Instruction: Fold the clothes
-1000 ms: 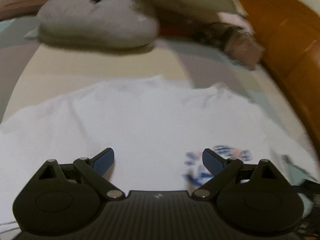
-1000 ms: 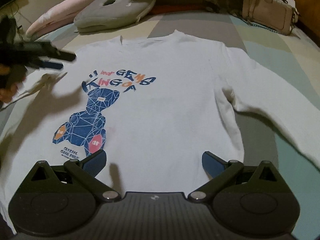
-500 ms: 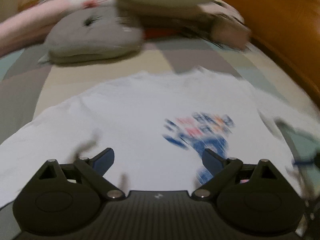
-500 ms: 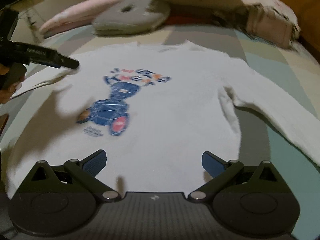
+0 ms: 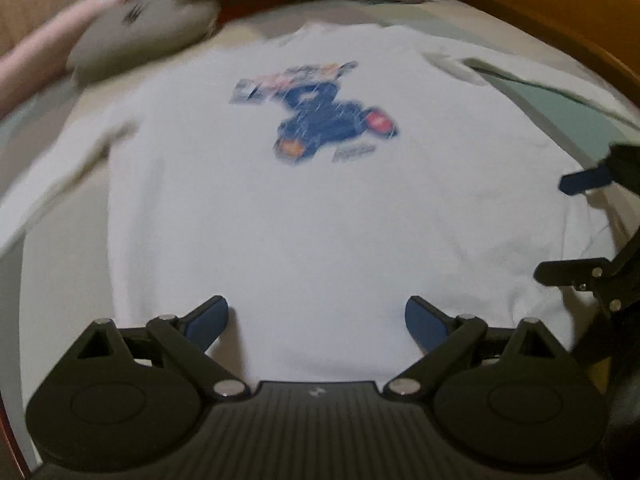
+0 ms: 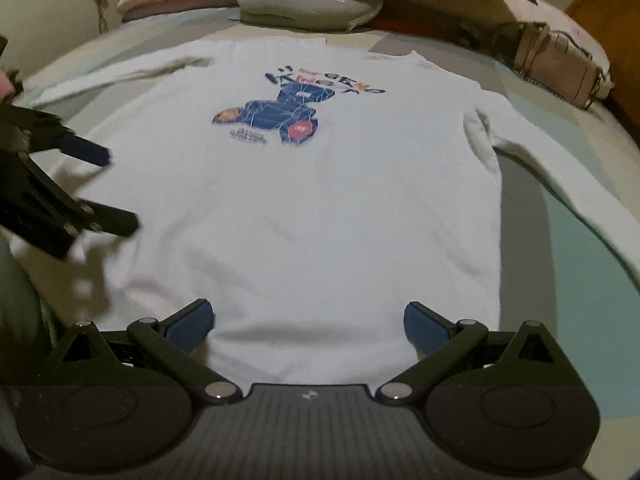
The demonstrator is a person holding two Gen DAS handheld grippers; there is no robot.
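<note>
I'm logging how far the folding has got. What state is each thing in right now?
White shirt: spread flat, print up, unfolded.
Its sleeve: stretched out sideways, not folded in.
Left gripper: open, empty, over the hem.
Right gripper: open, empty, over the hem.
Pink bag: lying beyond the shirt.

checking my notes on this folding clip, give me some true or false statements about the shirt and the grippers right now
1. The white shirt lies spread flat with its print facing up. True.
2. The right gripper is shut on the hem. False: its fingers stand wide apart, holding nothing.
3. The left gripper is open. True.
4. The bear print is red and green. False: it is mainly dark blue with orange and red spots.
5. A grey cushion lies beyond the collar. True.
6. The sleeve on the right of the right wrist view is folded across the chest. False: it stretches out sideways.
</note>
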